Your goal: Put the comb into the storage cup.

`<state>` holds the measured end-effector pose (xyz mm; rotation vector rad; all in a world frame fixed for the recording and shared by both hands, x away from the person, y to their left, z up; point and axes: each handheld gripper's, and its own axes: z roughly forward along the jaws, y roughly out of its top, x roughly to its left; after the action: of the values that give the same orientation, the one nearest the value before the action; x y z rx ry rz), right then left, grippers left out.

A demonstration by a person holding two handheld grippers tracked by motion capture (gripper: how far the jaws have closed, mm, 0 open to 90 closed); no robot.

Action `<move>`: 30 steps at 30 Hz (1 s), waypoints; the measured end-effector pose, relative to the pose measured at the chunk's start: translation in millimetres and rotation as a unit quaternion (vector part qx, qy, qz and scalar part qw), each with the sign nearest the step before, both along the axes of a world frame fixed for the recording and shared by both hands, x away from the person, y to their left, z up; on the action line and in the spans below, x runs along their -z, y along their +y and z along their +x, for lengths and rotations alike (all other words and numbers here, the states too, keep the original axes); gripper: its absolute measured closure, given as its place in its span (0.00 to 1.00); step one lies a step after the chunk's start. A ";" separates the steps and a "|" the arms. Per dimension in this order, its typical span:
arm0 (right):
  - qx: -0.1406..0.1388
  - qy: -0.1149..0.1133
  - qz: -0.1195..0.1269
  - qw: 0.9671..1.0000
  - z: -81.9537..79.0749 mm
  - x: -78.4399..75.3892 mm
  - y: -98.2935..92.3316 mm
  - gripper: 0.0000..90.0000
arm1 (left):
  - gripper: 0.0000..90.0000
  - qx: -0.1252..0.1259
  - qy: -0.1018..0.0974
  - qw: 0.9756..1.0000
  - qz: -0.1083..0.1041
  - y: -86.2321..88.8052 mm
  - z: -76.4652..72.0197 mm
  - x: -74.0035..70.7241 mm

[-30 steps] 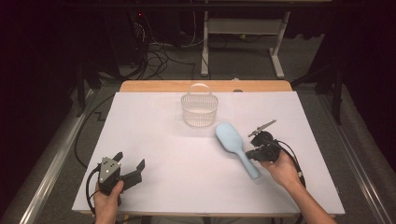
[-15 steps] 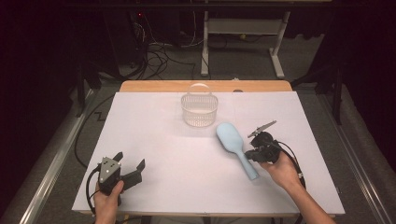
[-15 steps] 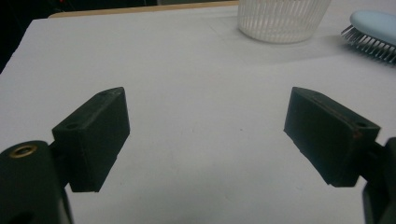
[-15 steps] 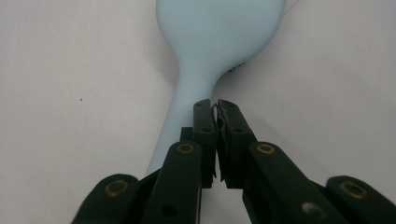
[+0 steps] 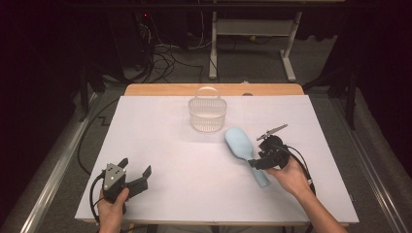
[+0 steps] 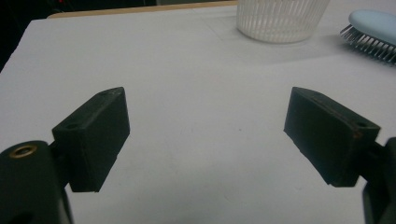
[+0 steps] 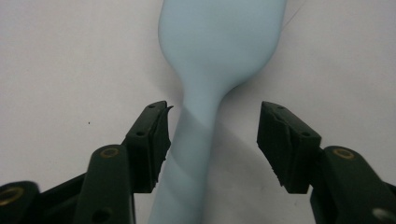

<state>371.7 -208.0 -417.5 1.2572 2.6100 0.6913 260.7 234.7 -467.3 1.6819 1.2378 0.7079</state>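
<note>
Brush: the pale blue hairbrush [image 5: 245,153] lies flat on the white table [image 5: 165,145], bristles down, just to the near right of the basket [image 5: 208,114] and clear of it.
Long axis: it runs on a slant, with the broad head toward the basket and the handle trailing away from it toward my right hand [image 5: 291,177].
Right fingers: my right gripper [image 7: 212,137] has its jaws standing apart on either side of the handle. They have just been opening. One pad [image 7: 156,140] sits close against the handle's side and the other [image 7: 280,144] is well clear, so nothing is clamped.
Left fingers: my left gripper [image 6: 208,135] holds its jaws wide apart over bare table, with nothing between them, well to the near left of the basket.
Change: a second ago my right jaws were closed on the handle; now they are off it. The brush lies in the same spot and on the same slant by the basket. The basket and my left gripper have not shifted either.
</note>
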 end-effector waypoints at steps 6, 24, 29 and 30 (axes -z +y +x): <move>0.001 0.006 -0.006 1.000 3.1 6.7 8.5 0.45 | 0.17 -0.001 0.000 1.000 -0.001 0.6 -0.1 0.0; 0.008 0.023 -0.049 0.999 14.4 22.2 25.7 0.47 | 0.17 0.000 0.001 1.000 0.001 0.5 0.0 0.0; 0.015 0.020 -0.056 0.998 17.6 22.4 27.6 0.52 | 0.17 0.000 0.001 1.000 0.002 0.3 0.1 0.0; 0.015 0.020 -0.056 0.998 17.6 22.4 27.6 0.52 | 0.17 0.000 0.001 1.000 0.002 0.3 0.1 0.0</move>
<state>389.3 -180.4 -439.9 1.2859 2.6158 0.5120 260.8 235.0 -467.3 1.6848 1.2386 0.7095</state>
